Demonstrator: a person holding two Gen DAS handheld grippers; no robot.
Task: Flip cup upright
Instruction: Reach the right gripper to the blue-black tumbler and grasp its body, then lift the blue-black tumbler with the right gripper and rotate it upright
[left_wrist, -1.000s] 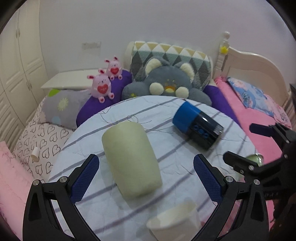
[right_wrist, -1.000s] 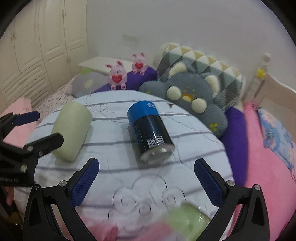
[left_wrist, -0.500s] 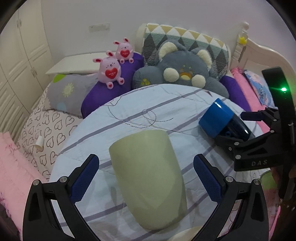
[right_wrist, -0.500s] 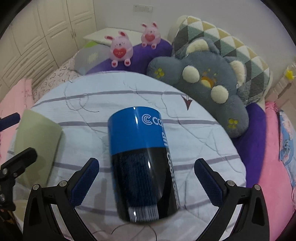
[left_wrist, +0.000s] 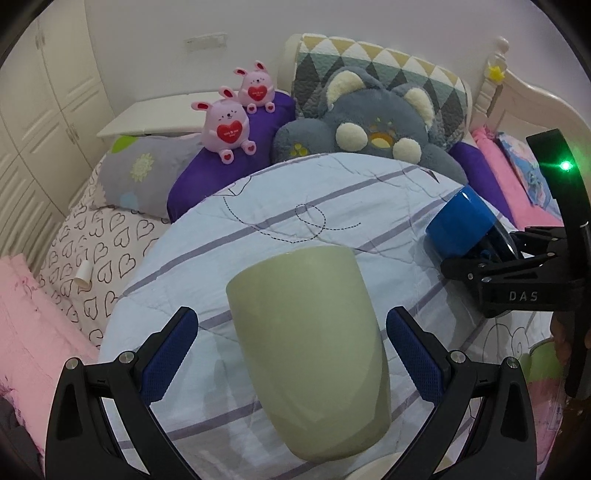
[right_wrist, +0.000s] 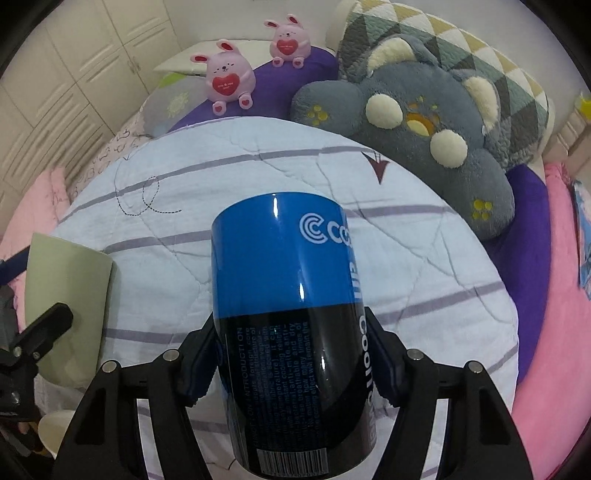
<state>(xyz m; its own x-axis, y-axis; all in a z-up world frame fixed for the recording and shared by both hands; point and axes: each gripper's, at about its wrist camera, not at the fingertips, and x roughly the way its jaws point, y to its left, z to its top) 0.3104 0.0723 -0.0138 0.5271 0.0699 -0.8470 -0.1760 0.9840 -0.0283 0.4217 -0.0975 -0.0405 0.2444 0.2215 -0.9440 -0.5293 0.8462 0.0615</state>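
A pale green cup (left_wrist: 310, 347) lies on its side on the round quilted table (left_wrist: 314, 206), base pointing away. My left gripper (left_wrist: 291, 350) is open with its blue pads either side of the cup, not touching. A blue-and-black cup (right_wrist: 291, 317) lies on its side too; my right gripper (right_wrist: 291, 365) is shut on its black half. The blue cup (left_wrist: 460, 230) and right gripper also show at the right of the left wrist view. The green cup (right_wrist: 66, 306) shows at the left of the right wrist view.
A white paper cup's rim (left_wrist: 388, 469) sits near the table's front edge. Behind the table are a grey plush cushion (left_wrist: 369, 125), two pink bunny toys (left_wrist: 227, 125), purple pillows and a patterned pillow. Pink bedding lies to both sides.
Both grippers have moved forward over their cups. The right gripper has closed on the blue-and-black cup. The left gripper stays open around the green cup.
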